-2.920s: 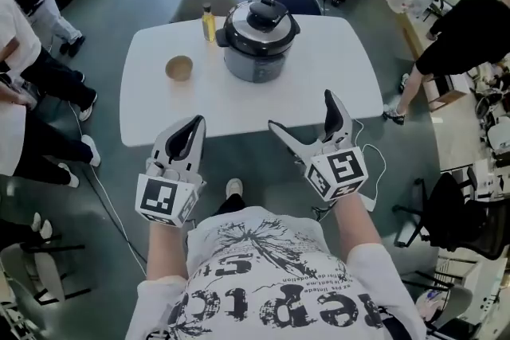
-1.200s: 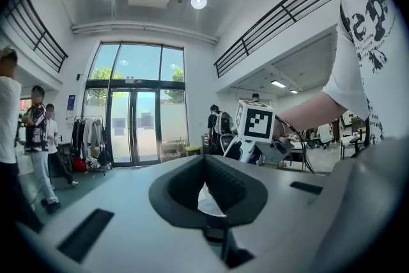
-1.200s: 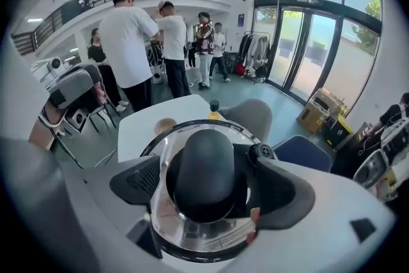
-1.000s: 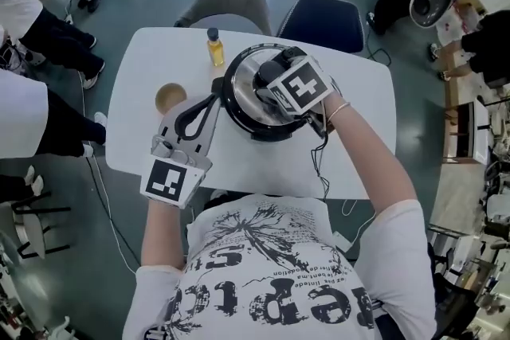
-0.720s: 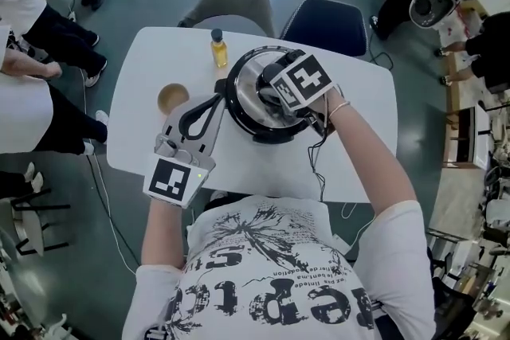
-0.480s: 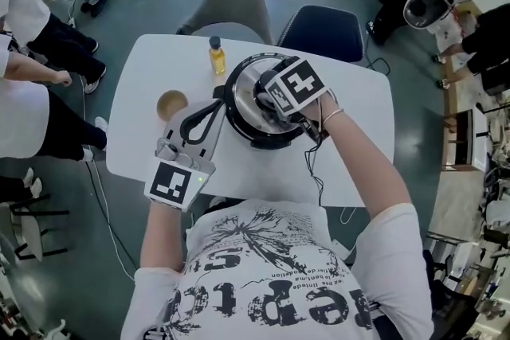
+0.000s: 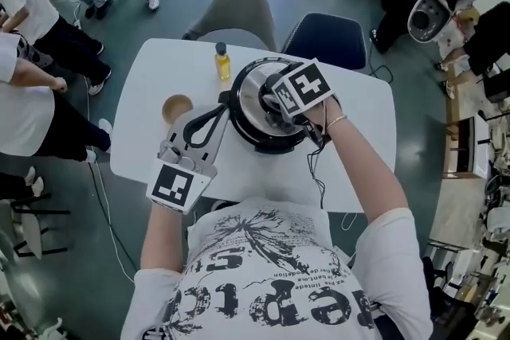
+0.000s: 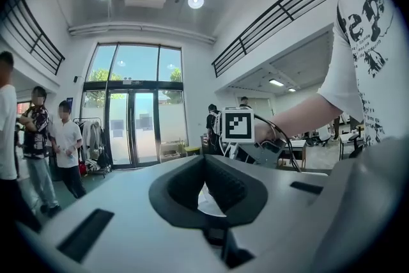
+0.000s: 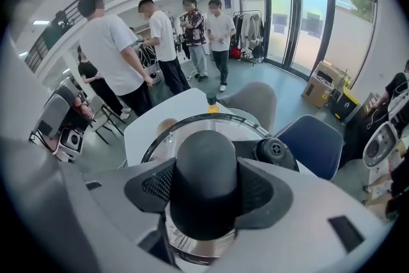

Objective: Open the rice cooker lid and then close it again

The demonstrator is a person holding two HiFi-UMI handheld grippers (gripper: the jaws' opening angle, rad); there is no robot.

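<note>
Right gripper [image 9: 206,190]: pads [image 9: 155,185] clamped on the black lid knob [image 9: 206,163], one on each side and pressing it. The knob filled the gap, so the fingers stood at a middling width. The gripper pointed steeply down onto the lid [image 7: 253,90], which sat closed on the rice cooker [image 7: 267,141]. A black steam valve [image 9: 275,150] stood just right of the knob in the right gripper view. In the head view this gripper's marker cube [image 7: 303,89] covered the knob.

Left gripper [image 8: 206,162]: fingers [image 8: 239,188] met at the tips with nothing held between them, leaving only an oval gap behind the tips. It was held level. In the head view its tips lay at the cooker's left side, just beside the rim. Whether they touched it could not be told.

The rice cooker stood at the centre of the head view, on the middle of a white table [image 7: 151,147], toward the table's upper edge in the frame. A small yellow bottle [image 7: 222,62] stood upright just to the cooker's upper left. A brown bowl [image 7: 177,107] sat left of the cooker, near the left gripper's fingers but apart from them.

A grey chair [image 7: 239,12] and a blue chair [image 7: 328,40] stood beyond the table's upper edge. Several people [image 7: 32,36] stood at the upper left of the frame, well apart from the table.
</note>
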